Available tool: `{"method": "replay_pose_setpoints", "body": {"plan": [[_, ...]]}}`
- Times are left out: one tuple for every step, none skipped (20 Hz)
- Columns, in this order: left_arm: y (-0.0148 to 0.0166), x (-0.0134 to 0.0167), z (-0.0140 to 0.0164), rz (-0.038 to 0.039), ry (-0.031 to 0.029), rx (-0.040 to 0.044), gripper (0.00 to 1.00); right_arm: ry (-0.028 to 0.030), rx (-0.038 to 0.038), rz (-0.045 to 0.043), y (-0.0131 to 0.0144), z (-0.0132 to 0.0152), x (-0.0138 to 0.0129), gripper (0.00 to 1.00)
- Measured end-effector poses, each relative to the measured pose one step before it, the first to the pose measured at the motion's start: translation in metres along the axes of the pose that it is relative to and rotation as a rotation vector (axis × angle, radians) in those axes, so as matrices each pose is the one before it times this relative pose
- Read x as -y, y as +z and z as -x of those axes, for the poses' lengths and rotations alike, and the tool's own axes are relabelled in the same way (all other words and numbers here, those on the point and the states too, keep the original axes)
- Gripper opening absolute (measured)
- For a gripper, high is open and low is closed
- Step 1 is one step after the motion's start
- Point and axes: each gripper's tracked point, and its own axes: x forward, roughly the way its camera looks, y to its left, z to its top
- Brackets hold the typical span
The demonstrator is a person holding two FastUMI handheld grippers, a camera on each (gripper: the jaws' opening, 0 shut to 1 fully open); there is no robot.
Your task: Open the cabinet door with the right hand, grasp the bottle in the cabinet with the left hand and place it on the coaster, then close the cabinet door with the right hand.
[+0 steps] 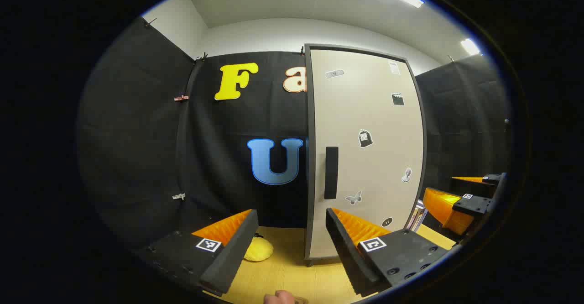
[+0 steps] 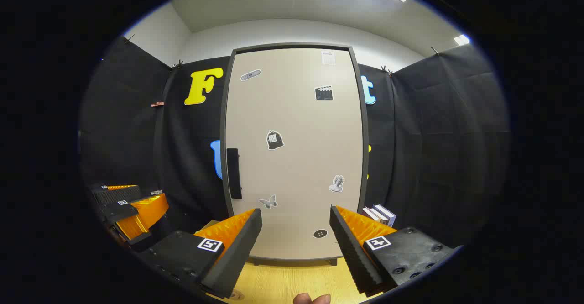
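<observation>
One cabinet door (image 2: pixel 292 153), shut, dead ahead of right gripper (image 2: pixel 294 244); bottle presumably behind it, unseen. One dark vertical handle (image 2: pixel 233 173) near door's left edge, ahead-left of right gripper. Judgement: door a rigid panel, probably light, swings on far edge; grip handle mid-length, pull outward. Right gripper jaws wide, empty. Left gripper (image 1: pixel 289 244) likewise wide, empty; door ahead-right of it. Six stickers counted on door. One yellow soft object (image 1: pixel 258 250) on wooden tabletop (image 1: pixel 292 272), just ahead of left finger. Three books (image 2: pixel 379 213) ahead-right of right gripper, beside cabinet. Coaster: cannot locate with confidence.
</observation>
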Motion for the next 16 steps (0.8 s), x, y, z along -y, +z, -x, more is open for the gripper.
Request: {"method": "replay_pose_setpoints", "body": {"plan": [[0.00015, -0.00038, -0.00042, 0.00141, -0.00057, -0.00067, 0.94, 0.00019, 0.00024, -0.00083, -0.00020, 0.00045, -0.00048, 0.97], [-0.00102, -0.00154, 0.00010, 0.00256, -0.00071, -0.00108, 0.94, -0.00143, -0.00285, -0.00248, -0.00043, -0.00060, -0.00071, 0.97], [-0.00043, -0.00145, -0.00014, 0.00182, 0.00067, -0.00219, 0.94, -0.00316, -0.00086, -0.00322, -0.00016, -0.00023, 0.00036, 0.97], [-0.00153, -0.00145, 0.00051, 0.00040, 0.00137, -0.00209, 0.95, -0.00127, -0.00024, -0.00279, -0.00006, 0.00029, -0.00051, 0.97], [0.00011, -0.00147, -0.00036, 0.00006, 0.00112, -0.00106, 0.94, -0.00241, 0.00033, -0.00063, 0.00038, -0.00004, 0.00009, 0.97], [-0.00098, -0.00095, -0.00014, -0.00073, 0.00177, -0.00024, 0.94, -0.00232, 0.00267, 0.00244, 0.00027, -0.00019, -0.00036, 0.98], [-0.00014, -0.00061, -0.00069, -0.00118, -0.00050, -0.00025, 0.94, -0.00321, 0.00147, 0.00566, 0.00038, -0.00028, 0.00066, 0.98], [-0.00012, -0.00054, -0.00042, -0.00142, -0.00001, -0.00148, 0.95, -0.00143, 0.00028, 0.00615, -0.00096, -0.00024, -0.00001, 0.97], [0.00105, -0.00052, -0.00122, -0.00196, 0.00224, 0.00066, 0.95, -0.00137, -0.00212, 0.00335, -0.00038, 0.00010, -0.00052, 0.97], [-0.00044, -0.00100, 0.00041, -0.00187, -0.00096, 0.00102, 0.95, -0.00060, -0.00186, -0.00067, -0.00065, 0.00045, -0.00072, 0.97], [0.00037, -0.00014, -0.00048, -0.00101, -0.00169, 0.00002, 0.95, 0.00097, -0.00034, -0.00247, -0.00019, 0.00005, -0.00113, 0.97], [-0.00037, 0.00097, 0.00010, -0.00154, -0.00193, 0.00082, 0.95, -0.00109, 0.00086, -0.00139, 0.00123, 0.00011, -0.00063, 0.97], [0.00082, -0.00054, -0.00044, -0.00201, -0.00172, 0.00119, 0.95, 0.00074, 0.00142, 0.00055, 0.00063, -0.00041, -0.00081, 0.97], [-0.00024, -0.00012, -0.00046, -0.00123, -0.00162, 0.00040, 0.95, 0.00087, 0.00048, 0.00008, 0.00045, -0.00059, -0.00111, 0.97], [0.00007, -0.00054, -0.00048, -0.00007, -0.00032, -0.00071, 0.95, 0.00003, -0.00071, -0.00137, 0.00044, -0.00039, -0.00043, 0.97], [-0.00049, -0.00099, 0.00005, 0.00051, 0.00037, 0.00019, 0.95, 0.00152, -0.00058, -0.00248, -0.00050, -0.00001, -0.00123, 0.98]]}}
